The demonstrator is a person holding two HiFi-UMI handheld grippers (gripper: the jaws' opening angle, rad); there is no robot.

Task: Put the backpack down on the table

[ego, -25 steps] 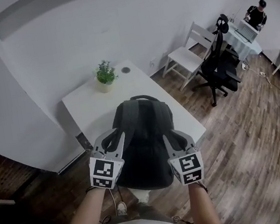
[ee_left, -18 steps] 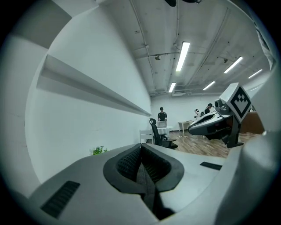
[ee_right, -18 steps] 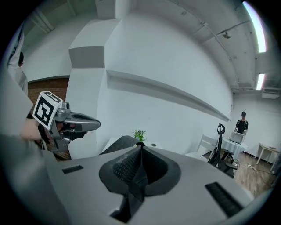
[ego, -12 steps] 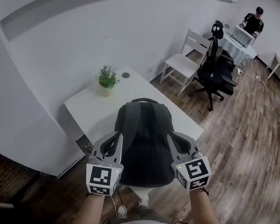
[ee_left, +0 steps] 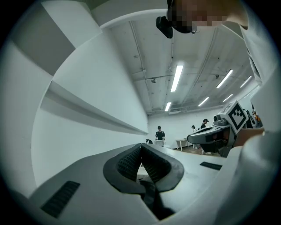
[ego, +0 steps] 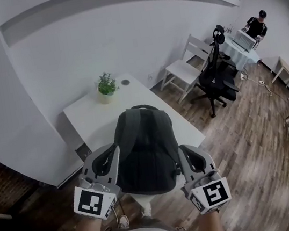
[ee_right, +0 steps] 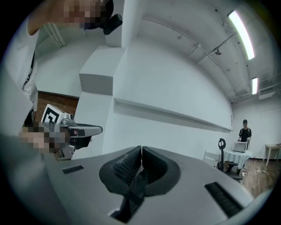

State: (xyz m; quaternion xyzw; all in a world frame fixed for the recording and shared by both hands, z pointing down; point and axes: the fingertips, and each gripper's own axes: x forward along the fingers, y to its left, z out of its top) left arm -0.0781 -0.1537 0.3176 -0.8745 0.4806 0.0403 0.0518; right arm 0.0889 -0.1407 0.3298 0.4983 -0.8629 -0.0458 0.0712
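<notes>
While the left gripper (ego: 113,154) and right gripper (ego: 184,152) clamp backpack (ego: 144,150) straps, a plant (ego: 106,84) stands on the table (ego: 93,120).

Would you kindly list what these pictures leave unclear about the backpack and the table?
- Head view: the backpack covers the near end of the table, so whether it hangs or rests there is hidden.
- Head view: the left gripper and right gripper bodies hide where their jaws pinch it.
- Head view: the round thing beside the plant is too small to identify.
</notes>
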